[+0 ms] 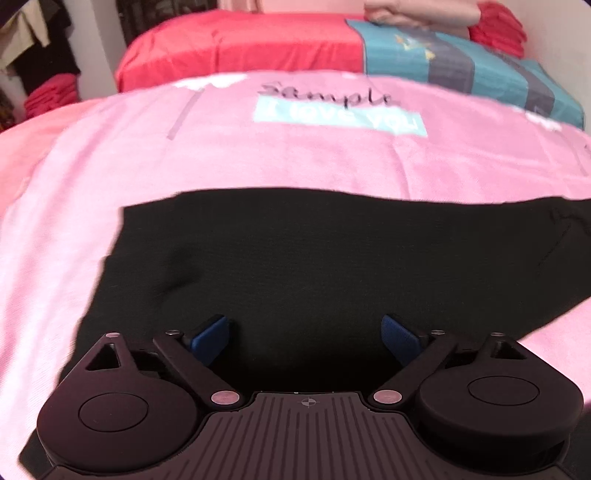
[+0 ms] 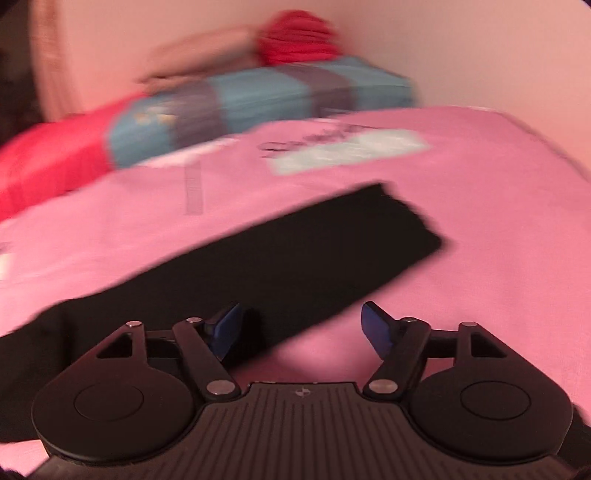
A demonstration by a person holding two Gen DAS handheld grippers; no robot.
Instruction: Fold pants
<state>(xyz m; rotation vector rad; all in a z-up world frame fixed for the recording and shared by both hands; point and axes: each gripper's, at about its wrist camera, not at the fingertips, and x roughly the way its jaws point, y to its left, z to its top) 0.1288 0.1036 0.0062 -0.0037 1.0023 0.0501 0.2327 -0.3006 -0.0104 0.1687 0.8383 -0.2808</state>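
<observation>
Black pants (image 1: 295, 254) lie flat on a pink sheet (image 1: 258, 162); the left wrist view shows a wide part of them with a cut edge at the left. My left gripper (image 1: 306, 338) hovers over this black cloth, open, its blue pads (image 1: 208, 338) wide apart with nothing gripped. In the right wrist view a long black leg (image 2: 295, 254) runs from the lower left up to a square end at the right. My right gripper (image 2: 299, 332) stands open over the leg's near edge, the left pad above black cloth, the right pad (image 2: 376, 328) above pink sheet.
The sheet carries a printed light blue label with writing (image 1: 340, 118). Behind it lie a red cover (image 1: 240, 48) and a blue and grey striped cloth (image 1: 461, 66). Red folded cloth (image 1: 498, 29) sits at the far right by the wall; hanging clothes (image 1: 33, 48) are at the left.
</observation>
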